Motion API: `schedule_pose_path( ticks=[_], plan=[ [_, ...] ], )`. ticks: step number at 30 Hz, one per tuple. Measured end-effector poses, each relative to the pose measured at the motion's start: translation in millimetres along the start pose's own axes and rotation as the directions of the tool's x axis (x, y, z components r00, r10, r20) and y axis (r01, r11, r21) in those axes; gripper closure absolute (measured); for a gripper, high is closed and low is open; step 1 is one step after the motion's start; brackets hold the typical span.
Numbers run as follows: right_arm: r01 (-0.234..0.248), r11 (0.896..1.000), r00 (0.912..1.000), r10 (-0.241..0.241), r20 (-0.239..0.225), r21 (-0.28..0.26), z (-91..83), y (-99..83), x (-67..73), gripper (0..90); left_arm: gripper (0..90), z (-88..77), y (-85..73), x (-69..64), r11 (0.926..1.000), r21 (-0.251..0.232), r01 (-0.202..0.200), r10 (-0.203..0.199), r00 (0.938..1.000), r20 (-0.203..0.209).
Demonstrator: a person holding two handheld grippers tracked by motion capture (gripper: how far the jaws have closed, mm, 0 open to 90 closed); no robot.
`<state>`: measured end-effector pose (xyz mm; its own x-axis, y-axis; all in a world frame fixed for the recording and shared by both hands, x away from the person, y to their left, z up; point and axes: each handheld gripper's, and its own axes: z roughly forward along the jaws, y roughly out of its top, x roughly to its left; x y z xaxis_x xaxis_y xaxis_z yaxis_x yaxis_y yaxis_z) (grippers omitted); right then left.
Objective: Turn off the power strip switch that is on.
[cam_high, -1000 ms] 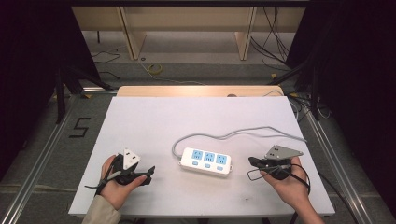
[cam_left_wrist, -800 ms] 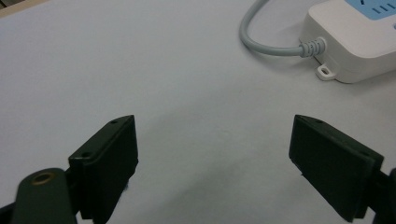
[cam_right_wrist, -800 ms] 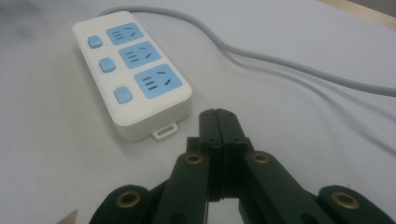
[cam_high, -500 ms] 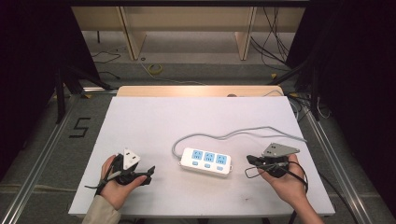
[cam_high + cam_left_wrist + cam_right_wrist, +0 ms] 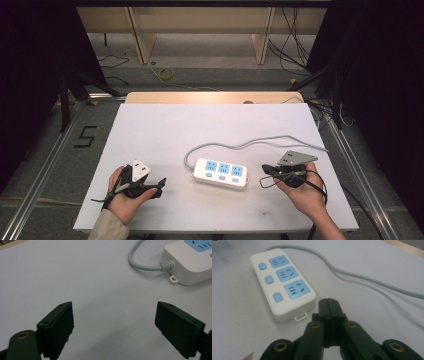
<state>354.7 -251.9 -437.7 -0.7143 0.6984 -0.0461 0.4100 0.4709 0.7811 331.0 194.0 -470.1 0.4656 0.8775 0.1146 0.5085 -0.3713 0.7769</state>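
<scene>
So the white power strip (image 5: 220,173) is lying flat mid-counter (image 5: 200,130), between both hands, grey cord (image 5: 260,144) curling off behind it. Right claw (image 5: 266,171) is pressed together, empty, just beside the strip's end. Left claw (image 5: 159,184) is spread wide, nothing in it.
</scene>
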Motion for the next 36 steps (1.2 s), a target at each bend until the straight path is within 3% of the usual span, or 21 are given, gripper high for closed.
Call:
schedule_pose_path(
  ticks=[36],
  plan=[
    [0.009, 0.999, 0.9999, -0.008, -0.014, 0.03, 13.9, 15.9, 1.8, 90.0, 15.3, -0.3, 1.0, -0.7, 1.0, -0.005, -0.001, 0.001, 1.0, -0.004]
  ],
)
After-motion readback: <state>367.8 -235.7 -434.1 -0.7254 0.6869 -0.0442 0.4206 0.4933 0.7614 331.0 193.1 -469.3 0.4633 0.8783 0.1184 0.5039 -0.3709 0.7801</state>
